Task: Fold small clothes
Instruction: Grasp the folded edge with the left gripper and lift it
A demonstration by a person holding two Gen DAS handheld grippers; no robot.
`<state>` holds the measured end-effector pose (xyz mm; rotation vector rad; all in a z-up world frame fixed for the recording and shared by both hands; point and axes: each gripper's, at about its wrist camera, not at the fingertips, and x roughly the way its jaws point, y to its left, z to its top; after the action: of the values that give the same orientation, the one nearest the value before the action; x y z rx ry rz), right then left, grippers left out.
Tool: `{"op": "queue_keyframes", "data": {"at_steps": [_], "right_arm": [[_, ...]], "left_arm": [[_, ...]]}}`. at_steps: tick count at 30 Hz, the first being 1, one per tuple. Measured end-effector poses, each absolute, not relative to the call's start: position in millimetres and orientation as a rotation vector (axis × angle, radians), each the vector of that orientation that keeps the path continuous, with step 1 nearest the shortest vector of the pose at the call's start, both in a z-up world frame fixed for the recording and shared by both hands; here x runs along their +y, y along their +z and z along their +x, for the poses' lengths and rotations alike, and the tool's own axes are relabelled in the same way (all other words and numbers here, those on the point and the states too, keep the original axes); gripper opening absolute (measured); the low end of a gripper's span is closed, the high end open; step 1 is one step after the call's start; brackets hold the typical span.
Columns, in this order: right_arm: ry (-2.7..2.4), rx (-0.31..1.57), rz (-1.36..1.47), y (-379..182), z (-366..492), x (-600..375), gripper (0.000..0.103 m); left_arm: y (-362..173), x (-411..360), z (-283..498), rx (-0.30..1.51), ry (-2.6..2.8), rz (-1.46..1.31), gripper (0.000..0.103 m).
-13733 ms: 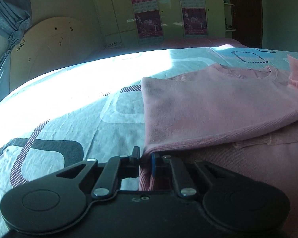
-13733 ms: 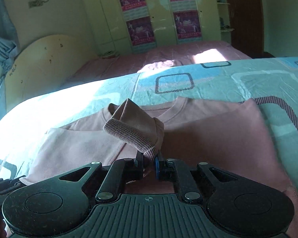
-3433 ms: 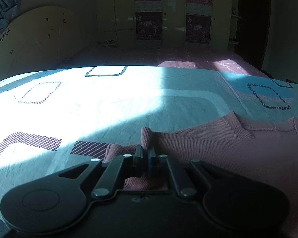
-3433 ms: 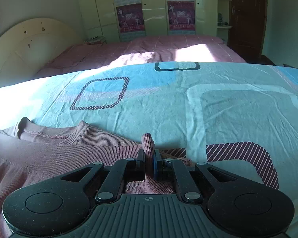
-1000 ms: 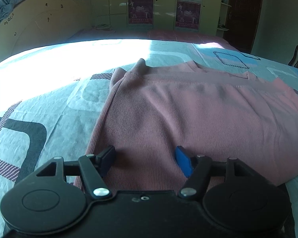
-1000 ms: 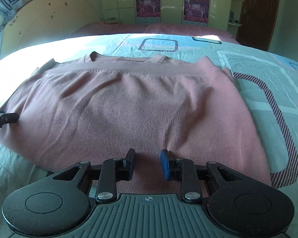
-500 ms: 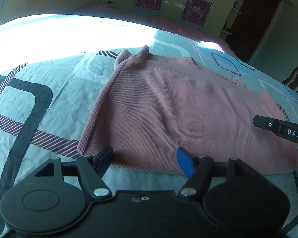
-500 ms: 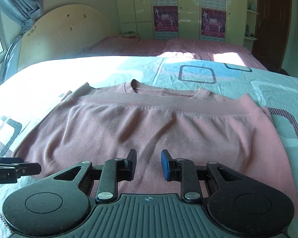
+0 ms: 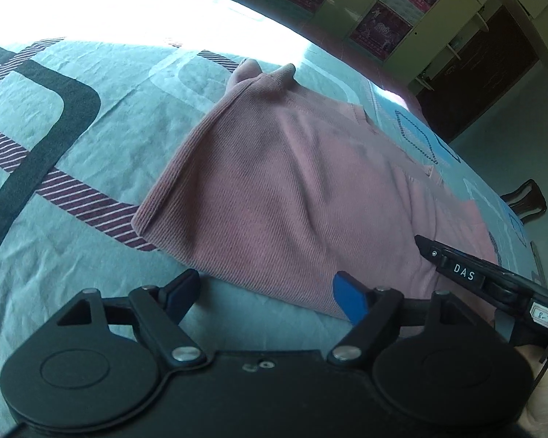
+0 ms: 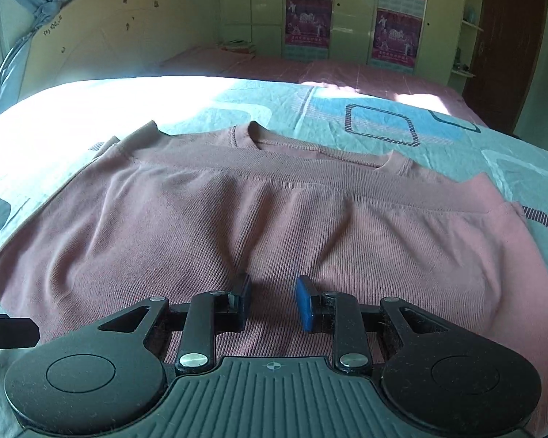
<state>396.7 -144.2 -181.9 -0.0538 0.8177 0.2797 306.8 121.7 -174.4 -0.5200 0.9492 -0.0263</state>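
Over the folded sweater's [image 10: 259,226] near edge, both tongs [image 10: 272,301] agape.

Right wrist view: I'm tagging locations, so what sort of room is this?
Most likely a bedroom: the pink sweater lies on a bed's patterned sheet, with a curved headboard and a postered wardrobe behind.

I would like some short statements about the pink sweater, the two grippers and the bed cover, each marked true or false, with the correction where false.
1. The left gripper is open and holds nothing. True.
2. The right gripper is shut on the pink sweater. False: its jaws stand apart above the fabric, gripping nothing.
3. The sweater lies folded on the patterned bed cover. True: its folded-up hem lies just below the neckline.
4. The sweater's neckline points toward the grippers. False: it lies at the far edge, toward the pink bed.
5. The sweater hangs over the headboard. False: it lies flat on the cover.
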Motion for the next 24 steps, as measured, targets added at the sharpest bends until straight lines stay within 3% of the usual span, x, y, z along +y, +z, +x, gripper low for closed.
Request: {"op": "queue_keyframes", "data": {"at_steps": [6,11,14,16,17,19,24], "right_arm": [[0.268,0.81,-0.076,-181.1,393.1,-138.8,0.028],[0.262,0.808,-0.085,-180.3,392.9,-136.7,0.028],[0.265,0.797,-0.082,-175.6,392.5,-136.1,0.029],[0.257,0.767,-0.065,-169.2,391.5,-137.6,0.029],[0.249,0.751,-0.061,-166.5,391.7,-138.0,0.029],[0.234,0.744,-0.085,-167.0,395.0,-135.4,0.029],[0.224,0.773,-0.154,-192.8,395.8,-127.3,0.029]], "left_arm": [[-183.8,126.5,319.6,0.879,-0.035,-0.652,0.092],[-192.1,129.7,329.6,0.79,-0.035,-0.738,0.092],[-198.5,135.7,333.3,0.726,-0.016,-0.803,0.075],[-204.7,142.0,336.4,0.694,0.0,-0.839,0.05],[-207.9,144.0,338.1,0.686,0.008,-0.848,0.044],[-213.6,148.1,341.1,0.673,0.022,-0.859,0.022],[-212.5,148.1,342.8,0.669,0.017,-0.839,0.015]]}}
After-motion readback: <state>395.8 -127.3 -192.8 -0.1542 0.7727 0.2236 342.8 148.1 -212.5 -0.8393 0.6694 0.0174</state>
